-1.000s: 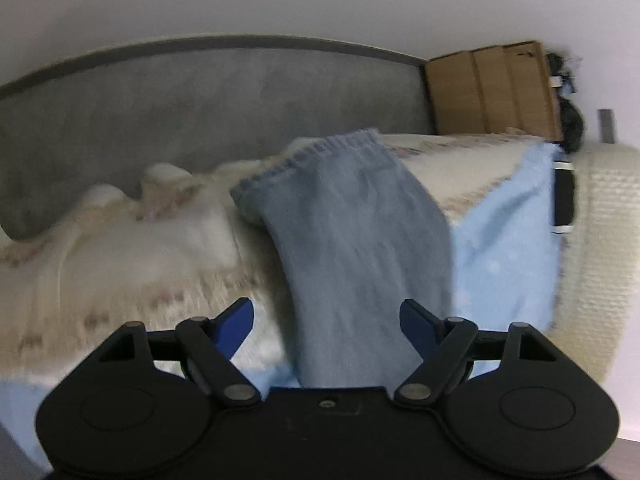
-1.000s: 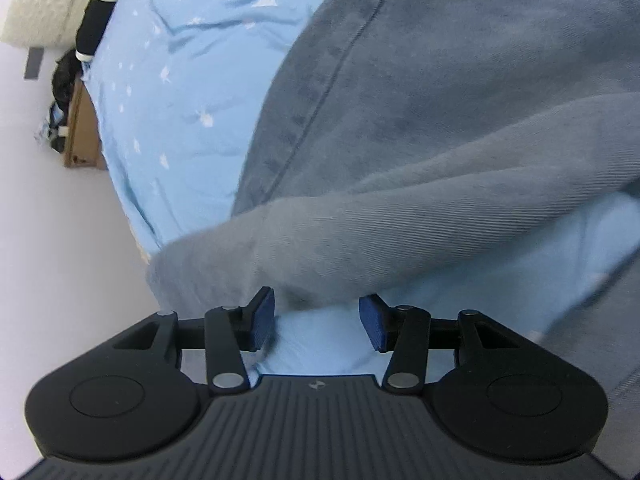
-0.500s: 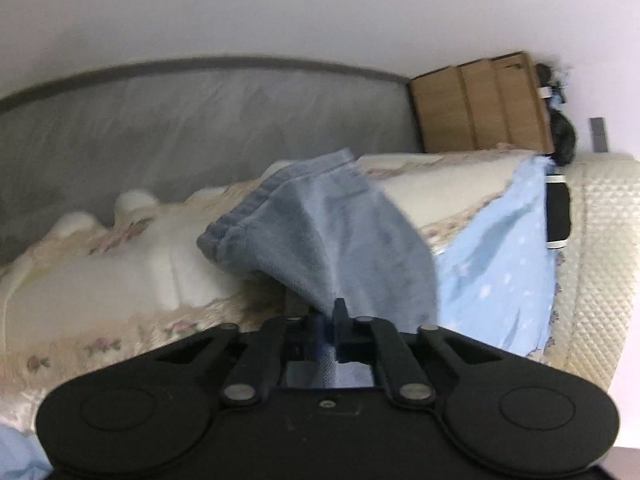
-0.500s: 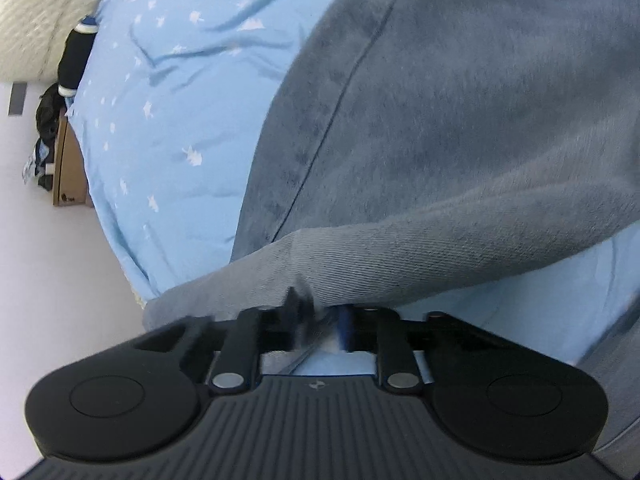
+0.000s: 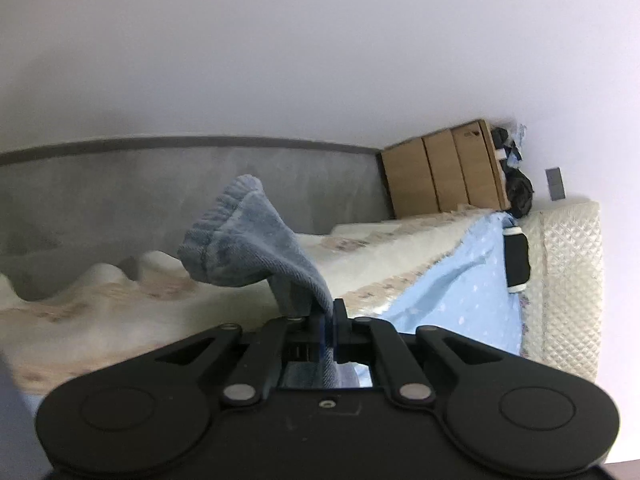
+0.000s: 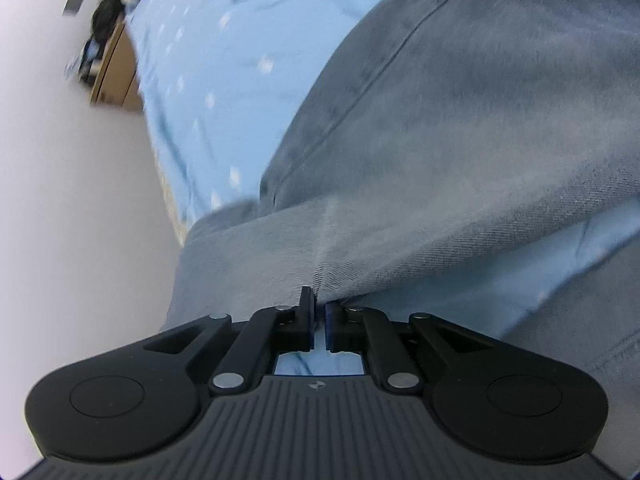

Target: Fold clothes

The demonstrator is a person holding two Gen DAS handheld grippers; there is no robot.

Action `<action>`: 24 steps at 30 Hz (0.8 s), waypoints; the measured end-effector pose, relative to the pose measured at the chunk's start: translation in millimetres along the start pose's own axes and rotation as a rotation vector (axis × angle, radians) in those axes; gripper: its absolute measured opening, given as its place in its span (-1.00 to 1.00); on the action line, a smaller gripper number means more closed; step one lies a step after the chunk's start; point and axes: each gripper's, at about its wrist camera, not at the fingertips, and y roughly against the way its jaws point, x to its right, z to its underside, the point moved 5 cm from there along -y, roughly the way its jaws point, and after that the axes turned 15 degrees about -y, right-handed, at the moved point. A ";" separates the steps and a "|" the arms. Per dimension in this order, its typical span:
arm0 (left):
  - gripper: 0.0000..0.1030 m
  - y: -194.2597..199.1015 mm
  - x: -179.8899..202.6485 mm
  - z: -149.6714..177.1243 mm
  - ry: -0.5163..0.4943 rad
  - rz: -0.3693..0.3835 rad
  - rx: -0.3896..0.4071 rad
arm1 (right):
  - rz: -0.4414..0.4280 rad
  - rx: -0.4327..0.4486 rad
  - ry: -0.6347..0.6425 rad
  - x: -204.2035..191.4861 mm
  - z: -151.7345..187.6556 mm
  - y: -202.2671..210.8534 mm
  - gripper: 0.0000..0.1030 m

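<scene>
Two grips on the jeans [image 6: 460,128] now: our left gripper [image 5: 327,322] fingers pinched on the hem, leg rising ahead, our right gripper [image 6: 318,312] fingers clamped on a fold, denim running away across the bed [image 6: 224,52].

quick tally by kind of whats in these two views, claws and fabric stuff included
claws: 2 (left claw, right claw), both shut on the jeans
jeans: 1
light blue sheet: 1
cream quilt: 1
cardboard box: 1
total: 6
</scene>
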 end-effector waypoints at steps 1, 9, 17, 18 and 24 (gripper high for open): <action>-0.95 8.2 -9.4 0.3 0.002 -0.008 0.003 | 0.002 -0.014 0.020 2.2 6.2 1.1 -0.91; -0.95 39.6 -89.1 27.1 0.039 -0.077 -0.032 | 0.114 -0.082 0.113 25.8 40.0 -11.7 -0.90; -0.86 34.2 -112.1 48.2 0.006 -0.113 -0.122 | 0.241 -0.084 0.235 34.6 44.8 -30.8 -0.65; -0.75 36.5 -112.0 50.2 -0.002 -0.124 -0.135 | 0.242 -0.086 0.257 33.9 47.0 -26.9 -0.53; -0.12 59.9 -110.6 66.5 -0.038 -0.137 -0.204 | 0.212 -0.031 0.368 43.0 43.7 19.7 -0.30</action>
